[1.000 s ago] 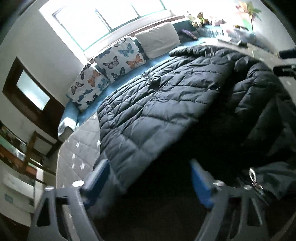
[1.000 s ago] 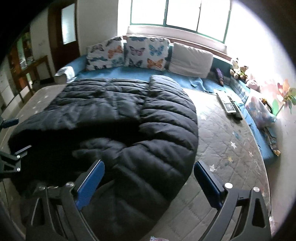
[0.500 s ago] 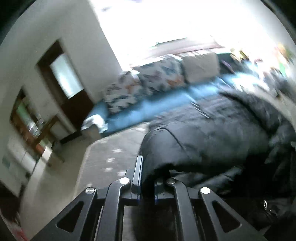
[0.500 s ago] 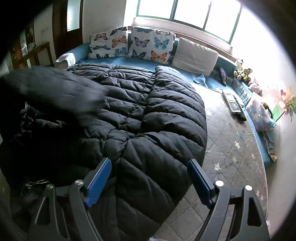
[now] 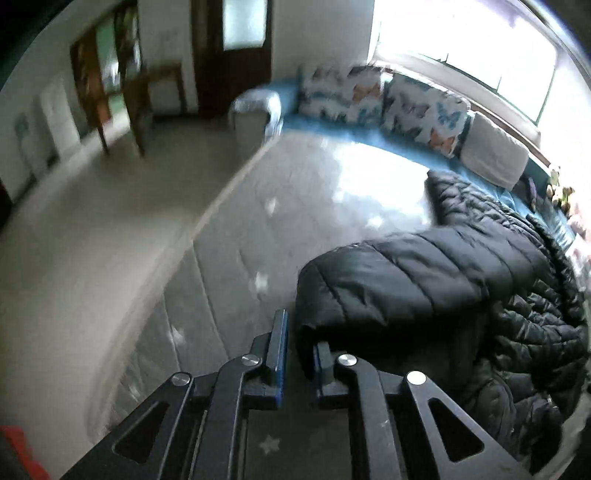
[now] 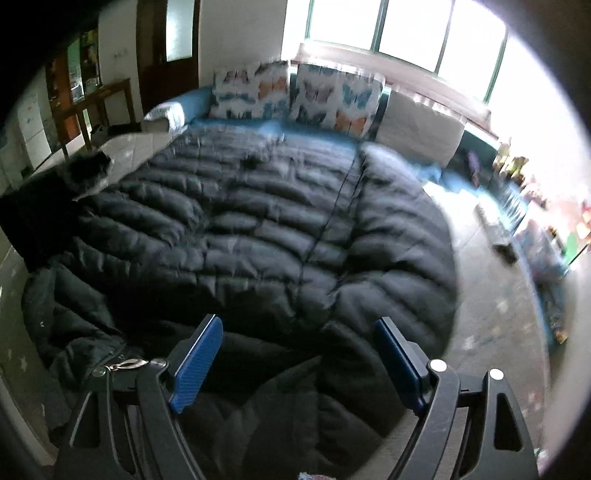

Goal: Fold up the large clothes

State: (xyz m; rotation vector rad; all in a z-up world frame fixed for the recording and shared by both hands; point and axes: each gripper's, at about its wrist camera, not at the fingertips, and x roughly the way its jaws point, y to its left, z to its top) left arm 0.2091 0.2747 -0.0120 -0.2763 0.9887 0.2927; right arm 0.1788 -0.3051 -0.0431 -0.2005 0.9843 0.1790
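Left wrist view: we see the left gripper at 6 o'clock, its two fingers drawn close together and pinching a rolled edge of the black puffer coat. The pinched fold rises from the tips toward 3 o'clock, where the rest of the coat lies bunched on the grey star-print mattress. The frame is tilted and blurred, so the exact angle of the hand cannot be told.

Right wrist view: we see the right gripper at 6 o'clock, its blue-padded fingers spread wide, one to each side of a dark fold of the coat. Whether the pads touch the fabric we cannot tell. The coat fills the centre of this frame, spread across the mattress, with its front closure running from 12 o'clock down toward the gripper.

Differences between views: only the left view shows the bare floor at 9 o'clock and the open stretch of mattress beside the coat. Only the right view shows the coat's full breadth. Both show the butterfly pillows near 12 o'clock, under the bright window.
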